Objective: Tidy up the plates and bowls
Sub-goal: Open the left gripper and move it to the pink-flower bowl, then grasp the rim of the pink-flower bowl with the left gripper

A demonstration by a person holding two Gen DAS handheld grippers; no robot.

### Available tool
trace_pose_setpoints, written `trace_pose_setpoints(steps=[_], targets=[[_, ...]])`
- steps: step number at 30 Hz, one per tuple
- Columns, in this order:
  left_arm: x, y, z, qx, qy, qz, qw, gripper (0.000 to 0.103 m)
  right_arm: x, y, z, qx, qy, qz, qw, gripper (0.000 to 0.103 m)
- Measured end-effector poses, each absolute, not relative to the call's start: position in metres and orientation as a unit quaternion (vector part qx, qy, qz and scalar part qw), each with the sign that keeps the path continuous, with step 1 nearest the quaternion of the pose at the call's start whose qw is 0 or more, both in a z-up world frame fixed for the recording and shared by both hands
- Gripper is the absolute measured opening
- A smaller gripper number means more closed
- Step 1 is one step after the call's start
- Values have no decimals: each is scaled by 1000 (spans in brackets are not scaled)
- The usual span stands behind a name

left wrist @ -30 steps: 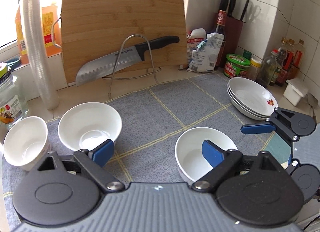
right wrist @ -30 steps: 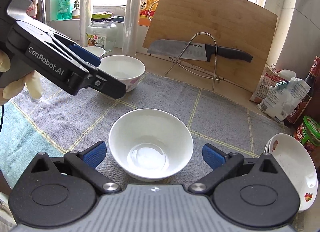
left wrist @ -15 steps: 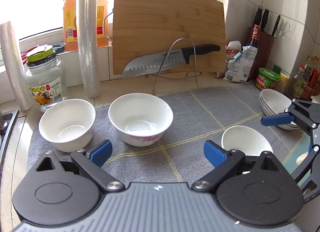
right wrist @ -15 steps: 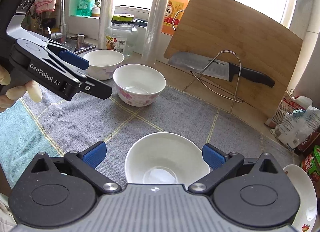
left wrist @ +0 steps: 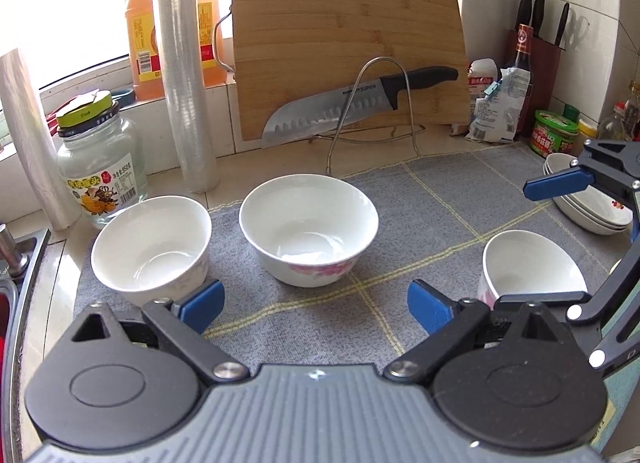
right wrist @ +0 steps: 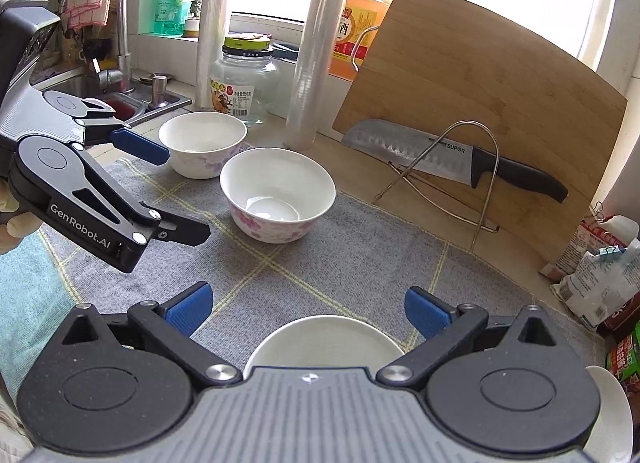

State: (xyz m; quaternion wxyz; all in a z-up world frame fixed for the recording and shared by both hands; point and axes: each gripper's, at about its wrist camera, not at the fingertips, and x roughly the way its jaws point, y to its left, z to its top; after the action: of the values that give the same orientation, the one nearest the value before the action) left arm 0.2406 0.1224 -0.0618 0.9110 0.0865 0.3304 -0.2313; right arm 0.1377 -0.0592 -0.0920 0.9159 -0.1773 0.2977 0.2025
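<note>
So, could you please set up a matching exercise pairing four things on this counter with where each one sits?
Things:
1. knife
2. glass jar
3. stack of plates
4. pink-flowered bowl

Places:
A. on the grey mat, centre
B. beside the clear plastic roll, off the mat
C. leaning against the cutting board
D. on the mat's far right edge

Pairs: 1-C, 2-B, 3-D, 4-A

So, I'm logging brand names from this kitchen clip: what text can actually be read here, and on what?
"SUPOR": on the knife blade leaning in the wire rack.
"GenRobot.AI": on the side of the left tongs.
"950": on the glass jar label; the remaining characters are too small.
Orange oil bottle: large characters, not clearly readable.
Green tub and snack bags: print too blurred.
</note>
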Motion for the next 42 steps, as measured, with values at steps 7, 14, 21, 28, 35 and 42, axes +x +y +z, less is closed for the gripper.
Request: trace_pose_setpoints(steps=[7,14,21,28,35,42], targets=[[263,124,-51,88,330,-248,906,98,153,-45,-102,-186,306,212,909,103],[289,121,-37,103,312,-283,901,98,168,-26,-105,-184,303,224,908,103],[316,111,-39,137,315,-299,890,98,189,-14,-109,-184,307,228,906,103],[342,102,-49,156,338,-326,869,98,209,-9,-116,-187,316,223,903,103],[364,97,-62,162,375,-343,846,98,221,-2,-121,-189,321,232,899,103],[382,100,-71,146,418,-349,826,97,229,7,-129,-199,329,244,890,103]])
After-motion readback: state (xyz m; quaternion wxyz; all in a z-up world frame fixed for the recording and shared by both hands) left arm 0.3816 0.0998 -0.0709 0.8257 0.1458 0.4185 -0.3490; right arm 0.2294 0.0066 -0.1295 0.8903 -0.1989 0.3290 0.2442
